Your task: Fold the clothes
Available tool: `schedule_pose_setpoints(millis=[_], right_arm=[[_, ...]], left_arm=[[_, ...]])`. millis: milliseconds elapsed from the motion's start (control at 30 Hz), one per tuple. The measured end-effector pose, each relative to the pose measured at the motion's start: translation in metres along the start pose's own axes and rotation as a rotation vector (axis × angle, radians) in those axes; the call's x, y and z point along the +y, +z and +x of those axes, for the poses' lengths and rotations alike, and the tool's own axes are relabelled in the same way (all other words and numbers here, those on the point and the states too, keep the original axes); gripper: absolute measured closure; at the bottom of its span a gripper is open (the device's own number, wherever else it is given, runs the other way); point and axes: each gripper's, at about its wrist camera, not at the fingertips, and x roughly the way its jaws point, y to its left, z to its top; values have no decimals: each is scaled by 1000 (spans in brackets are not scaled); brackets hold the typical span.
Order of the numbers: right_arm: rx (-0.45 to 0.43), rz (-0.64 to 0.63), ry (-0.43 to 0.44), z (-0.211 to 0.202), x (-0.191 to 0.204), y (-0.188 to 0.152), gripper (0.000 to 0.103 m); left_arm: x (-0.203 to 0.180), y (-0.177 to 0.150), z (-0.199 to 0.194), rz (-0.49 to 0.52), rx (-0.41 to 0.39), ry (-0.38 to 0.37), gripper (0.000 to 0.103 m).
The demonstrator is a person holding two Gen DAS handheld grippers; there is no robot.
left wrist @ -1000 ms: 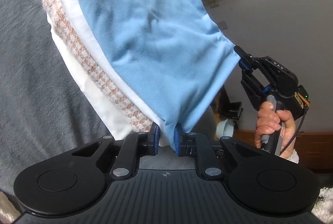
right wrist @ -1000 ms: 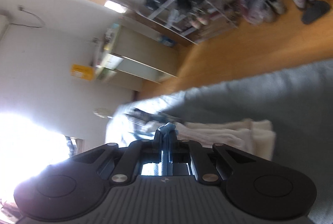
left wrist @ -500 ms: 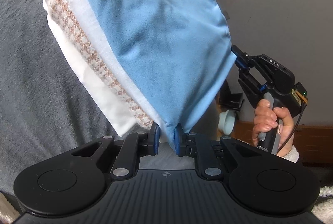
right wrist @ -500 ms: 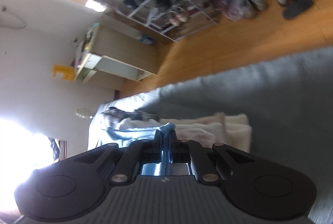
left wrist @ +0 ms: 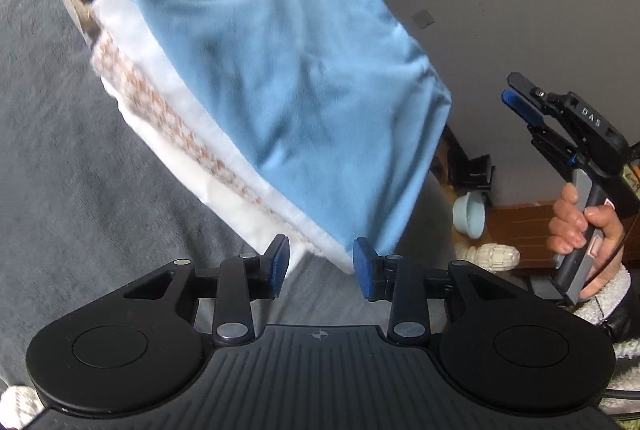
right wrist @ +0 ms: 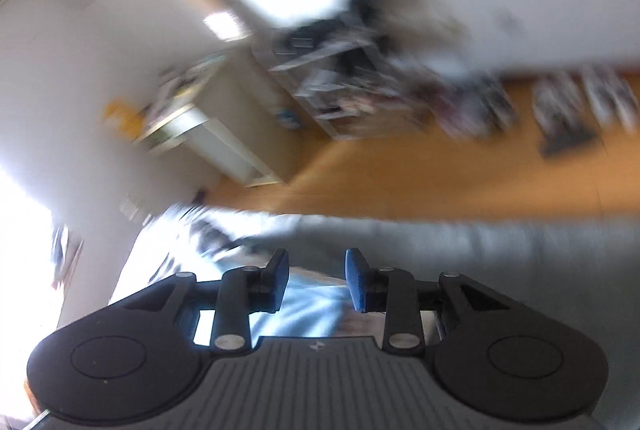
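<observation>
**A:** Both tools have just been opening. The left tool (left wrist: 320, 264) stands spread with nothing between its blue pads; the folded light-blue soft cloth garment (left wrist: 288, 82) lies just beyond them, its near corner close to the right-hand pad, whether touching I cannot tell.

**B:** And the right tool (left wrist: 520, 98)?

**A:** Spread as well, off to the garment's far edge and apart from it, held in a hand (left wrist: 580, 226). Its own view is badly blurred; blue cloth shows low between its arms, but nothing is pinched.

**B:** So the garment is set down?

**A:** It looks so. It rests on top of a stack: white fabric and a pink-and-white checked knit (left wrist: 168, 118) beneath, on the grey blanket-covered surface (left wrist: 68, 170).

**B:** How would you finish this step well?

**A:** I'd back both tools straight away from the edges so a pad doesn't drag the corner open, then check that the fold sits square on the stack.
</observation>
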Motion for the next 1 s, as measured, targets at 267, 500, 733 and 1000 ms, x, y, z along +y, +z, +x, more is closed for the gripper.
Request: schedule_pose_setpoints(millis=[267, 500, 733, 1000], right_arm=[[193, -464, 26, 33, 84, -63, 79], [303, -586, -178, 21, 79, -94, 81], [336, -626, 25, 35, 116, -113, 81], [373, -561, -92, 16, 85, -98, 81]], left_arm=[[-6, 35, 18, 120, -152, 86, 68], [17, 37, 25, 50, -169, 67, 68], [15, 40, 28, 64, -175, 74, 68], [9, 47, 11, 99, -220, 73, 68]])
